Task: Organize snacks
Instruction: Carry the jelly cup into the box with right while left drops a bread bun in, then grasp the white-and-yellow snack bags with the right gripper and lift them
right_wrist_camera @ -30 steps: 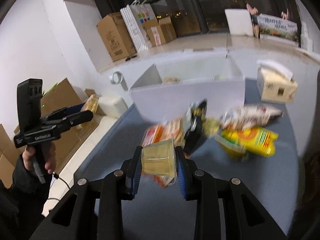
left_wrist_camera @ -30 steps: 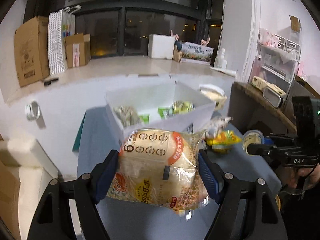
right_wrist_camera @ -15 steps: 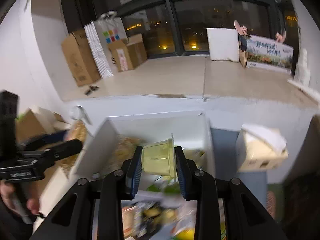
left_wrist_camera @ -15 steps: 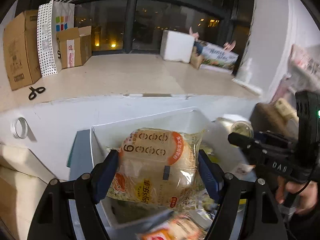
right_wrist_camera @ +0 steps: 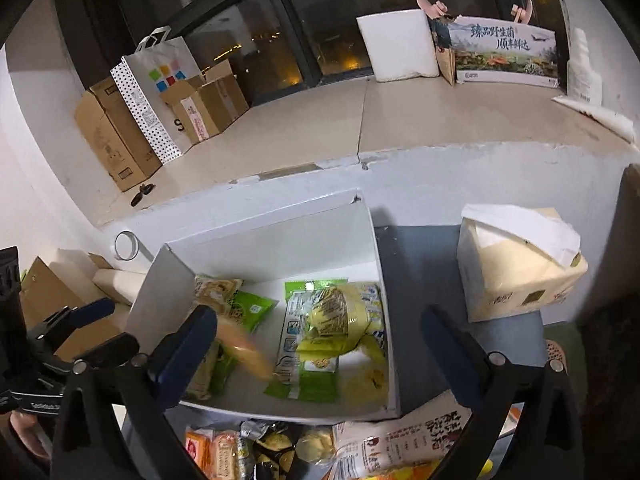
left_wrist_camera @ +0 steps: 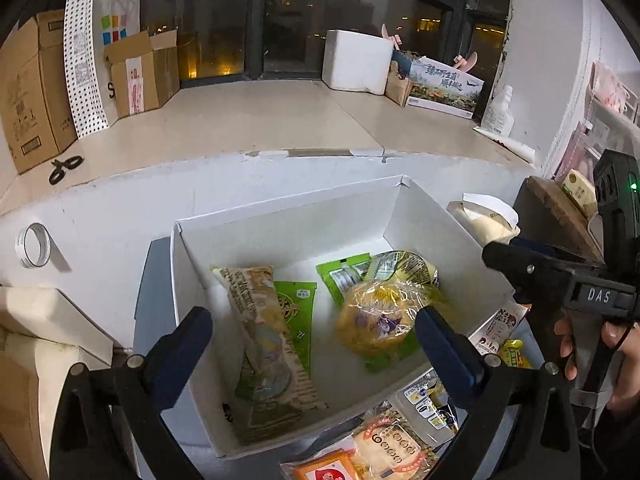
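A white open box (left_wrist_camera: pixel 280 220) stands on the blue-grey table against the white ledge and holds several snack packets. My left gripper (left_wrist_camera: pixel 314 344) hangs over its near edge with its jaws opening wide and nothing pressed between the pads. A crinkly yellow snack (left_wrist_camera: pixel 380 316) lies on green packets in the right half, and a long beige packet (left_wrist_camera: pixel 256 304) lies in the left. My right gripper (right_wrist_camera: pixel 318 356) is over the box (right_wrist_camera: pixel 272 248) too, jaws opening and empty. A blurred pale-orange thing (right_wrist_camera: pixel 240 348) is in motion in the left half.
Loose snack packets (left_wrist_camera: pixel 384 448) lie on the table in front of the box. A tissue pack (right_wrist_camera: pixel 516 264) stands to the right of it. A tape roll (left_wrist_camera: pixel 34 245) hangs on the ledge wall. Cardboard boxes (left_wrist_camera: pixel 24 92) and scissors (left_wrist_camera: pixel 64 168) sit on the ledge.
Both grippers moved forward from the table to over the box, then opened. The rice-cracker bag left the left jaws and the yellow cup left the right jaws.
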A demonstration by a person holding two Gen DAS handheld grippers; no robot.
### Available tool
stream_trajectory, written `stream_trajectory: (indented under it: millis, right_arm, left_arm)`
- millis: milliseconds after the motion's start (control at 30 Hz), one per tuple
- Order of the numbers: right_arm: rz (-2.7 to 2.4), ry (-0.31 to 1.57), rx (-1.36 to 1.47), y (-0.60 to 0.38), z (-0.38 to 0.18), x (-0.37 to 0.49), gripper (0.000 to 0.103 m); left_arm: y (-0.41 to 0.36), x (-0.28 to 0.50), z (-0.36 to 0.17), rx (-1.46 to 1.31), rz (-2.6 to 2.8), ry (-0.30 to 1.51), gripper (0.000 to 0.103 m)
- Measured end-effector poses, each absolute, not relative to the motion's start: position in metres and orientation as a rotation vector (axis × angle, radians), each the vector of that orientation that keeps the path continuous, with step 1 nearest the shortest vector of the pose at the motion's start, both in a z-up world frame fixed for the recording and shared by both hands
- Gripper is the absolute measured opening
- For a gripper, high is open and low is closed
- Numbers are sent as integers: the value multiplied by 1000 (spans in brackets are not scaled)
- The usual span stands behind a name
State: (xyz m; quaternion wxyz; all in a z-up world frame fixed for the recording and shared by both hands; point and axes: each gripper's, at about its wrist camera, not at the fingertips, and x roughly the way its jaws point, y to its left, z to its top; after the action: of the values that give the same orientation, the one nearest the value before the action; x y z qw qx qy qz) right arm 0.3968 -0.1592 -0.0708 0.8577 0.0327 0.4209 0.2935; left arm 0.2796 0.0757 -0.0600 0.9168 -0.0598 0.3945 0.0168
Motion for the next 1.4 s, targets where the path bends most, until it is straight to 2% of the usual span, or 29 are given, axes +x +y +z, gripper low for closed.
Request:
stream_trajectory:
  millis: [300,433,700,900,1100,1233,1400]
  right_arm:
    - [660,784,39,-160,-49,366,103]
    - [669,626,27,-177,-22,328,103]
    - [722,524,56,-219,-8,242,103]
    - [698,565,101,-243,-40,183,103]
    - [668,692,82,-245,-86,151,103]
    - [708,777,101,-245,-106,152,103]
    - [694,766,138,-255,-105,160,103]
  left_arm:
    - [56,243,-36,-43,3,750,103]
    - [47,202,-15,-22,-46,701,103]
    - [46,110,-20,-72,-113,648,103]
    - [43,62,-43,-122,-59,636,103]
    - [25,39,-69,-118,-48,671,103]
    - [14,38,-75,-108,-70,683,103]
    - [13,39,-73,-123,-72,673,103]
